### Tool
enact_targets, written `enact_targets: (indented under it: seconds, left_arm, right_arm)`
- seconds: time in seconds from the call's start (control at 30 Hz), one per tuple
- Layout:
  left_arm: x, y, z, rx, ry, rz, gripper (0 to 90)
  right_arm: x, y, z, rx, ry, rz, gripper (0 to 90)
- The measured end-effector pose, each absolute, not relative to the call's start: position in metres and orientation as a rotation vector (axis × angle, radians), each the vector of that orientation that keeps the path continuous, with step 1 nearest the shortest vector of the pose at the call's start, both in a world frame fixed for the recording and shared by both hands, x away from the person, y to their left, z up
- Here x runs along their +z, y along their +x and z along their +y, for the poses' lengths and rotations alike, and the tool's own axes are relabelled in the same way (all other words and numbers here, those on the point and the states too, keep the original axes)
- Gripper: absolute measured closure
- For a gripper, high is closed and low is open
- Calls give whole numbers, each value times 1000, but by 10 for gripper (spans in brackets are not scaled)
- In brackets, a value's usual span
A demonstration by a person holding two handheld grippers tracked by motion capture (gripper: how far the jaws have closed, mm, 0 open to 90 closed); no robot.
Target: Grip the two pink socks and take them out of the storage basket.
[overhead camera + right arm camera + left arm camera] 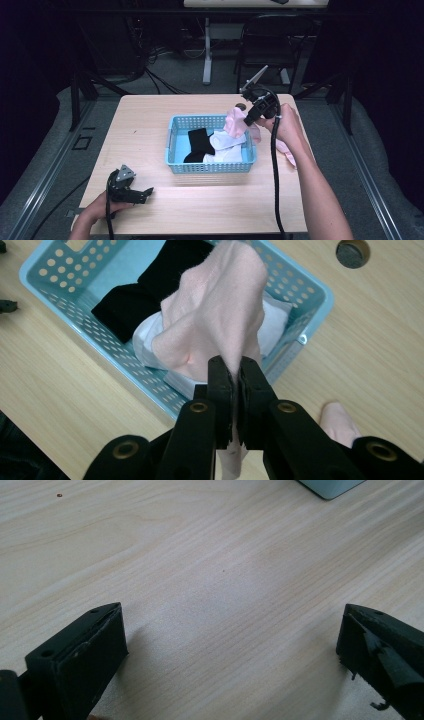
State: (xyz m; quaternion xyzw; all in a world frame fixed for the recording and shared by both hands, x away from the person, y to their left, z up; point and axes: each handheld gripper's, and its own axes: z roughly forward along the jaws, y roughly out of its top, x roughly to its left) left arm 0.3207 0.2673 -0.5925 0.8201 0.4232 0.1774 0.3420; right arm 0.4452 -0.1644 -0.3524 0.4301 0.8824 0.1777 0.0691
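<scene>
A light blue perforated basket (172,136) (50,285) stands mid-table and holds a black sock (198,142) (135,295) and a white sock (226,142) (277,320). My right gripper (246,120) (234,365) is shut on a pale pink sock (234,122) (215,315), which hangs above the basket's right end. A second pink sock (286,150) (337,422) lies on the table to the right of the basket. My left gripper (145,192) (230,645) rests open near the table's front left, with bare wood between its jaws.
The wooden table (145,115) has a round cable hole (240,106) (352,252) behind the basket. A chair (272,45) and a table leg (207,50) stand on the floor beyond the far edge. One basket corner (330,486) shows ahead of my left gripper.
</scene>
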Motion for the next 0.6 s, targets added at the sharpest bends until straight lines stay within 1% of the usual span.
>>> enact_targets:
  seconds: [0.27, 0.6]
  left_arm:
    - [-593, 321, 267, 462, 2132, 1101, 0]
    - [-592, 321, 267, 462, 2132, 1100, 0]
  right_arm:
    - [-349, 439, -194, 517, 1353, 2622, 861]
    - [-360, 430, -233, 517, 1431, 2585, 861]
